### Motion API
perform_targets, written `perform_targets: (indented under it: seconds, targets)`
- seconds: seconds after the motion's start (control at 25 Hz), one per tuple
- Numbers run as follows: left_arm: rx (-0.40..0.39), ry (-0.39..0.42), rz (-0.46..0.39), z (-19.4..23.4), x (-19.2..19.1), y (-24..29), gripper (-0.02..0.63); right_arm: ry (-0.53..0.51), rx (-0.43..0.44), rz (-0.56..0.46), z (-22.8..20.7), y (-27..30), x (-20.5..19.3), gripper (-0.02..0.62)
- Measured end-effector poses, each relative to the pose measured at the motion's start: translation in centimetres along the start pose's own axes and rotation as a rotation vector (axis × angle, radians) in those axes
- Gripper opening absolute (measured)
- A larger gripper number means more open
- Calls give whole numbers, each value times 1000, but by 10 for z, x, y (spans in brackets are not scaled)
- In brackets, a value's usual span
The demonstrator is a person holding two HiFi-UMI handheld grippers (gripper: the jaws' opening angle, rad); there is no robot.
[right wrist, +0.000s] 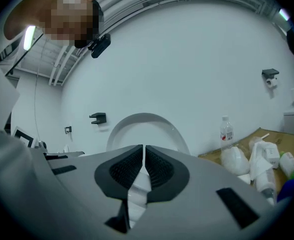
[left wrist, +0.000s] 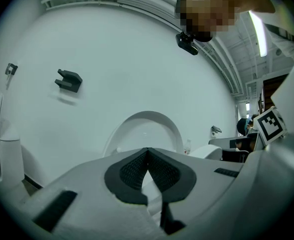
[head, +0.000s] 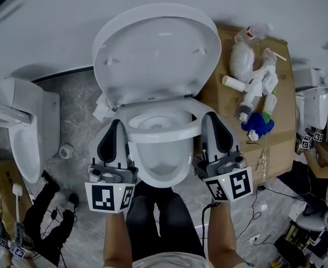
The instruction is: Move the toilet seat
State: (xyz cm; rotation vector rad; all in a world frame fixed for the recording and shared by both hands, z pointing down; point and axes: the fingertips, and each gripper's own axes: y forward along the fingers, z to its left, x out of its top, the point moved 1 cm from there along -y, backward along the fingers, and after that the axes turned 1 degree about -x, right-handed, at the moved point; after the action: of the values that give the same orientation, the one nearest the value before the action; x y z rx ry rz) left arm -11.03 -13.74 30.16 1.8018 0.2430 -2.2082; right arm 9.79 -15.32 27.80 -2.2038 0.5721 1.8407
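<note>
Nearest the lens, the person's legs [head: 161, 216] stand at the bottom edge of the head view, with a forearm on either side.

Far left: a second toilet [head: 19, 128] on the grey floor, and a toilet brush [head: 17, 197] below it.

Left of centre: the left gripper [head: 117, 123] points level along the left flank of the toilet seat [head: 164, 134]. Its jaws are closed, pad tips meeting, with a thin white edge of the seat pinched lower between the pads.

Centre: the seat ring is lifted clear of the bowl [head: 161, 169] at its front. The lid [head: 155, 54] stands raised behind it, towards the wall.

Right of centre: the right gripper [head: 211, 117] mirrors the left on the seat's right flank. Its jaws are almost together, and a white strip of the seat fills the narrow gap.

Right: a sheet of cardboard [head: 225, 88] beside the toilet carries white spray bottles [head: 258, 88], a clear water bottle [head: 254, 32] and a blue item [head: 257, 124].
</note>
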Motion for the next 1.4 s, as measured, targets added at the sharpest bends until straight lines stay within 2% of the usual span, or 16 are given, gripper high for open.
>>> perform_targets:
  seconds: [1.4]
  targets:
    - [2, 60, -83, 32, 23, 65, 9, -36, 62, -84, -17, 81, 23, 26]
